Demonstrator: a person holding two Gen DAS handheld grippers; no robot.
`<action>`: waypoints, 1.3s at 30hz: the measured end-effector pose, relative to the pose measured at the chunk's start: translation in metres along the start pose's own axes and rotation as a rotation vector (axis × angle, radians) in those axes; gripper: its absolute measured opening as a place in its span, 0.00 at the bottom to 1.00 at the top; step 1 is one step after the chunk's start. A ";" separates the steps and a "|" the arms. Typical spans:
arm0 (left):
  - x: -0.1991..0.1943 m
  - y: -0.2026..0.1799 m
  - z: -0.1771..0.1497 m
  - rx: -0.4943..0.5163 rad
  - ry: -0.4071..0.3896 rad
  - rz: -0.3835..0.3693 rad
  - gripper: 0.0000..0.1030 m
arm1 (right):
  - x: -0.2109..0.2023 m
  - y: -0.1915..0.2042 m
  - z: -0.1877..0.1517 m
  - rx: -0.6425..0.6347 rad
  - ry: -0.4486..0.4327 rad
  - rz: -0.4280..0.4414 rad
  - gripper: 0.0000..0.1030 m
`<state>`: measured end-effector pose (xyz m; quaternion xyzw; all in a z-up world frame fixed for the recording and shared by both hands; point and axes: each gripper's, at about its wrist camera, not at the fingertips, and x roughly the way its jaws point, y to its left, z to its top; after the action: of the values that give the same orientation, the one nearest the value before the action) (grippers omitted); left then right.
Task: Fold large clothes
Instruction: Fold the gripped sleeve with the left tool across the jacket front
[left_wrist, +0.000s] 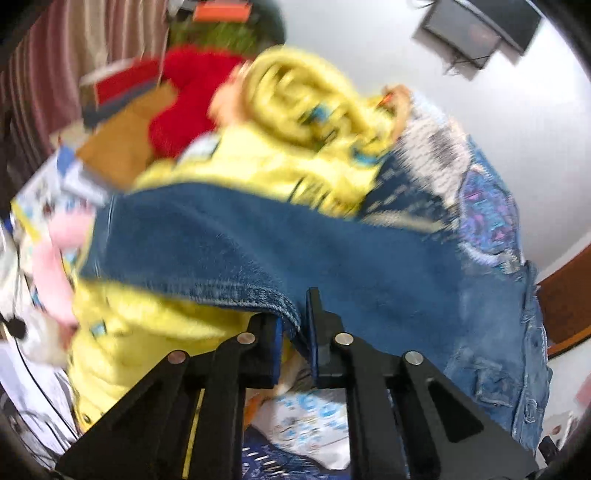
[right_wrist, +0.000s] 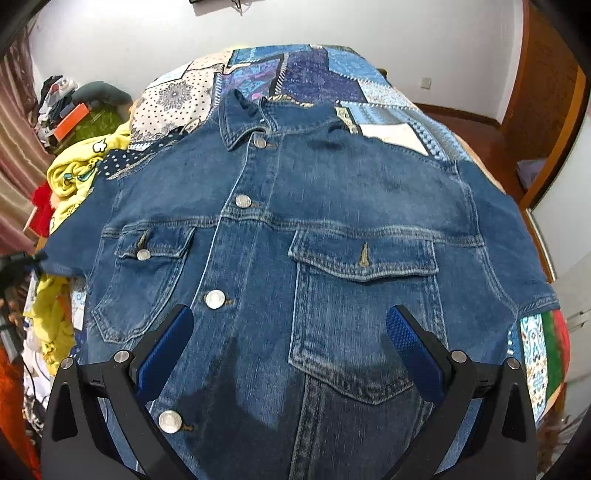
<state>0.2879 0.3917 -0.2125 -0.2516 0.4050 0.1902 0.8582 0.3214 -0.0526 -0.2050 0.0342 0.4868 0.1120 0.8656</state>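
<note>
Denim jacket (right_wrist: 295, 258), sleeve edge pinched in left gripper (left_wrist: 293, 332), under spread-apart right gripper (right_wrist: 290, 332) fingers.

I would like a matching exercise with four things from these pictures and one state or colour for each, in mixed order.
Things:
1. left gripper
2. right gripper
3. denim jacket
4. garment beside the jacket

States:
A. yellow
B. open above the jacket front
C. spread flat, buttoned
D. shut on a denim edge

Pairs: 1-D, 2-B, 3-C, 4-A
</note>
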 end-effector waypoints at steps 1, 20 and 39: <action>-0.007 -0.011 0.005 0.022 -0.023 -0.004 0.09 | -0.001 -0.001 -0.001 0.004 0.003 0.005 1.00; 0.012 -0.302 -0.075 0.618 0.138 -0.313 0.05 | -0.035 -0.049 -0.021 0.086 -0.038 0.020 1.00; 0.030 -0.299 -0.151 0.633 0.311 -0.351 0.31 | -0.052 -0.077 -0.036 0.142 -0.057 0.018 1.00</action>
<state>0.3741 0.0671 -0.2349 -0.0659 0.5197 -0.1342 0.8411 0.2776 -0.1413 -0.1936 0.1029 0.4681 0.0838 0.8736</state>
